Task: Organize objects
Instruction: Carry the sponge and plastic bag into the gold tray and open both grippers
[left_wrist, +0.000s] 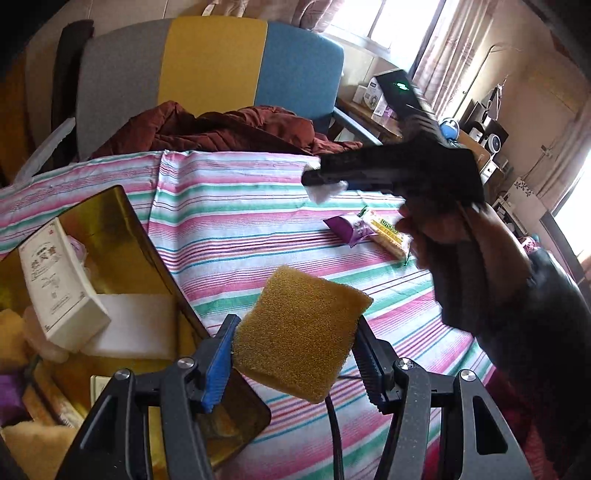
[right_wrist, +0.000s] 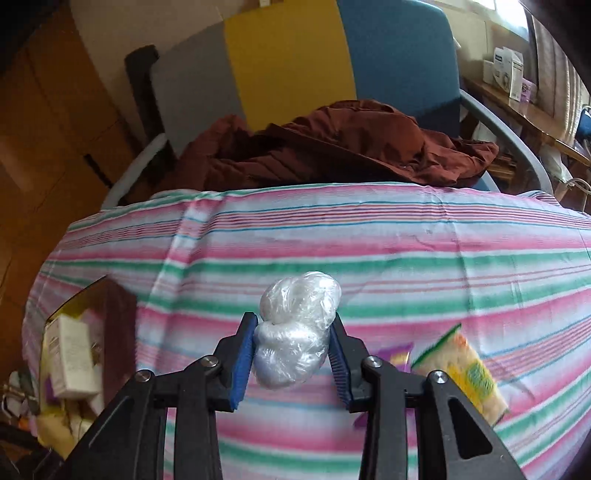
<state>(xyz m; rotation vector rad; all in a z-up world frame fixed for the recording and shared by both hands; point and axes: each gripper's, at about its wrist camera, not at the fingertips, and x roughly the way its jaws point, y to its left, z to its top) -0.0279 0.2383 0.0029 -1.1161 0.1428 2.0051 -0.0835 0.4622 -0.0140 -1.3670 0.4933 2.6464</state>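
Left gripper (left_wrist: 295, 354): jaws clamped on a yellow sponge (left_wrist: 301, 332), which is held clear of the striped cloth (left_wrist: 229, 221) and just beside the near corner of the gold box (left_wrist: 122, 236). Right gripper (right_wrist: 293, 350): both blue pads press on a white plastic-wrapped bundle (right_wrist: 295, 332), lifted above the striped cloth; in the left wrist view this gripper appears blurred, beyond the gold box and to its right, with white wrap showing at its tip and the person's hand (left_wrist: 443, 236) on the handle. The gold box stands open at the left edge of the cloth. Inside it: a white carton (left_wrist: 55, 280) lying tilted, a white foam block (left_wrist: 136, 325) touching the carton, and soft yellow pieces lower in the box, not identifiable. Well to the right of the gold box, on the cloth, a purple packet (left_wrist: 349, 227) and a yellow snack packet (left_wrist: 389, 234) lie touching each other. Beyond the box, past the cloth's far edge, a dark red jacket (left_wrist: 221, 129) is heaped on a chair (left_wrist: 207, 62) with a grey, yellow and blue back.
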